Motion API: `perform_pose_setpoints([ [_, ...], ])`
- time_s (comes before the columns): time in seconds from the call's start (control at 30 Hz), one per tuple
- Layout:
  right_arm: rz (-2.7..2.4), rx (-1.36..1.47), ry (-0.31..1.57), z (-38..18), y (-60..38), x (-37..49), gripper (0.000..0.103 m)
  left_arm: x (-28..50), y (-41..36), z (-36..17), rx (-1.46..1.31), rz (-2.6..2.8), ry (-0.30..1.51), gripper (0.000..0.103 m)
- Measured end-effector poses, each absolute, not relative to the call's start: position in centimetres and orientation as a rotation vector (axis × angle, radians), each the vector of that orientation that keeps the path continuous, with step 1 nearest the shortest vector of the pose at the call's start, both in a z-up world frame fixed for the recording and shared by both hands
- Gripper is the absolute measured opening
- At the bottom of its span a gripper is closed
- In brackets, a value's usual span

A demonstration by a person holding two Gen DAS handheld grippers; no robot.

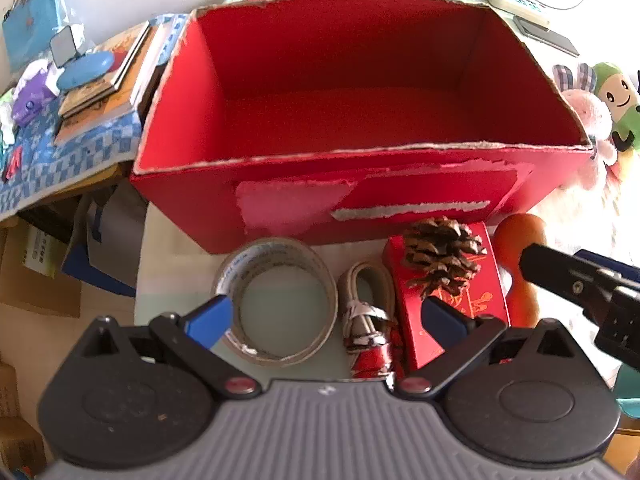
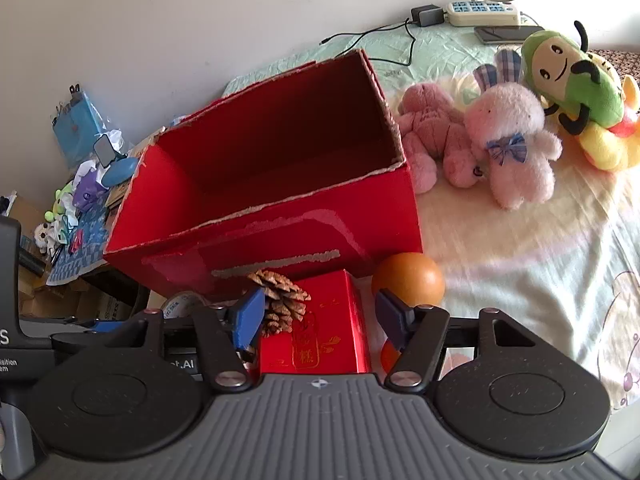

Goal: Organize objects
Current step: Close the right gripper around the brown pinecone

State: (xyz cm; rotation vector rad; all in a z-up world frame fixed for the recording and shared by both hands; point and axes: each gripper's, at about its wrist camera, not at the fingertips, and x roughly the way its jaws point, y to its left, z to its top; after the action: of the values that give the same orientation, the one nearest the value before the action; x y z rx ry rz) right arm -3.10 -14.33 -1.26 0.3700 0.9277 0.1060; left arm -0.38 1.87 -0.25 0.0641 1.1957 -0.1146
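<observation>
Here, both claws gape wide and empty: left claw (image 1: 326,318) over tape roll (image 1: 276,300), right claw (image 2: 320,316) over small red box (image 2: 320,328); next, close and lift into red carton (image 1: 360,192).

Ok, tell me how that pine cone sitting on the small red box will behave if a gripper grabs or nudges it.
The pine cone probably weighs little, as its scales are open and dry. Those scales look brittle, so a hard squeeze may snap some. It only rests on top of the small red box, rounded and unsecured, so a nudge would likely roll it off.

Bright daylight, blown-out whites at right, fisheye-curved edges, slight blur throughout.
</observation>
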Motion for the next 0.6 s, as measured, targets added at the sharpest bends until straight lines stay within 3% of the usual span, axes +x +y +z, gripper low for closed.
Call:
perform_pose_setpoints([
  [0.6, 0.117, 0.384, 0.904, -1.6, -13.8, -3.3, 0.052, -0.5, 0.7, -1.5, 0.067, -0.123, 1.202, 0.1],
])
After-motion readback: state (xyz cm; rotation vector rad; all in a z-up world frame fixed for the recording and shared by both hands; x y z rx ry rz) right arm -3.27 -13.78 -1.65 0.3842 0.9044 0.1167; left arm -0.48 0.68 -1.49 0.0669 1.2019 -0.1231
